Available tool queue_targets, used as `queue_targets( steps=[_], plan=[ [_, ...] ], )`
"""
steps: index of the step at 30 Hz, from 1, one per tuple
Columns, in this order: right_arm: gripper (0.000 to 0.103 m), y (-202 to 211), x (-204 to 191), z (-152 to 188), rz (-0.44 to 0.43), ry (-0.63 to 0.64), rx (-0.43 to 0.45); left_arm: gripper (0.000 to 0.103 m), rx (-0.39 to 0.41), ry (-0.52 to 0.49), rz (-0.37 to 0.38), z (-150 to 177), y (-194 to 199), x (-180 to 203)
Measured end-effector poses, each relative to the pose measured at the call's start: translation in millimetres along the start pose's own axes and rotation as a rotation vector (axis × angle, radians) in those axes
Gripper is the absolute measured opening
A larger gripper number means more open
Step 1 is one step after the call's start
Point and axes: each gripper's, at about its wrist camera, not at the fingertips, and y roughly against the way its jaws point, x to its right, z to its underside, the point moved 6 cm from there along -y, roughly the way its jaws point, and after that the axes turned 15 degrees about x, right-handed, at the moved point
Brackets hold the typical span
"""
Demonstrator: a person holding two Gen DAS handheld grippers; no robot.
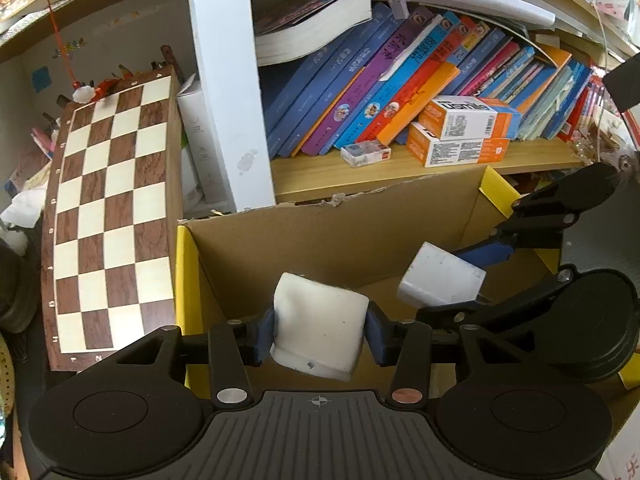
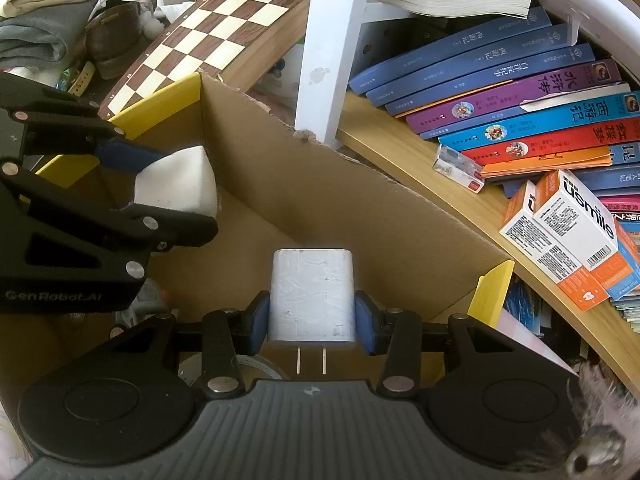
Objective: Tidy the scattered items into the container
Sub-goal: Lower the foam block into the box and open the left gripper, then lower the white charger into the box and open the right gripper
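Observation:
An open cardboard box (image 1: 320,232) with yellow flaps lies under both grippers. My left gripper (image 1: 320,332) hangs over the box with a white, soft-looking block (image 1: 320,328) tilted between its blue pads, which touch both of its sides. In the right wrist view the same block (image 2: 180,184) shows at the left, in the left gripper (image 2: 160,188). My right gripper (image 2: 312,320) is shut on a white charger plug (image 2: 312,296), whose two prongs point back at the camera. The left wrist view shows that charger (image 1: 440,280) over the box's right half.
A chessboard (image 1: 112,220) leans against the box's left side. Behind the box a wooden shelf (image 1: 400,172) holds slanted books (image 1: 380,92) and orange-and-white cartons (image 1: 468,120). A white upright post (image 1: 228,80) stands at the box's back edge. Small items lie on the box floor (image 2: 256,364).

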Motion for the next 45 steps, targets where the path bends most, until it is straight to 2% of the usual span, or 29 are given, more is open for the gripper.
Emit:
queue_targets(
  steps=[6,29,31,33,45],
  plan=[
    [0.042,0,0,0,-0.002,0.002,-0.001,0.059,0.007,0.015,-0.009,-1,1,-3],
    [0.042,1,1,0,0.0,0.004,-0.008,0.06,0.014,0.005,-0.01,0,1,-2],
    [0.053,3,1,-1,0.003,0.005,0.003,0.06,0.016,0.004,-0.01,-1,2,-2],
    [0.059,6,1,-5,0.004,0.007,0.021,0.06,0.02,0.001,-0.011,-1,3,-2],
    [0.06,25,1,-14,0.023,0.01,0.052,0.062,0.068,-0.01,-0.019,-11,21,1]
  ],
)
